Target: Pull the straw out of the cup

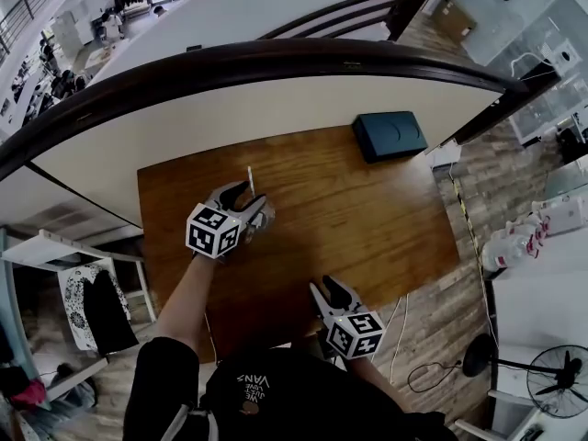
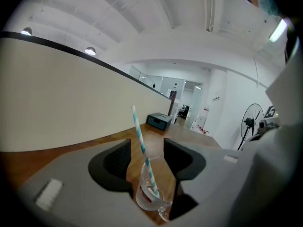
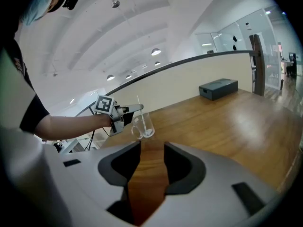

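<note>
A clear glass cup (image 2: 150,189) with a handle sits deep between my left gripper's (image 2: 147,148) jaws, which close on its sides. A blue-and-white striped straw (image 2: 141,145) leans in it and sticks up past the jaws. In the head view the left gripper (image 1: 255,200) holds the cup (image 1: 261,220) over the table's left middle, straw (image 1: 250,178) pointing away. My right gripper (image 1: 326,290) hovers at the table's near edge, open and empty. The right gripper (image 3: 152,148) view shows the cup (image 3: 143,125), straw (image 3: 138,104) and left gripper (image 3: 124,112) well ahead.
The wooden table (image 1: 367,219) carries a dark box (image 1: 390,136) at its far right corner. A curved cream partition with a dark rail (image 1: 276,62) runs behind the table. A floor fan (image 1: 560,379) and cables lie to the right.
</note>
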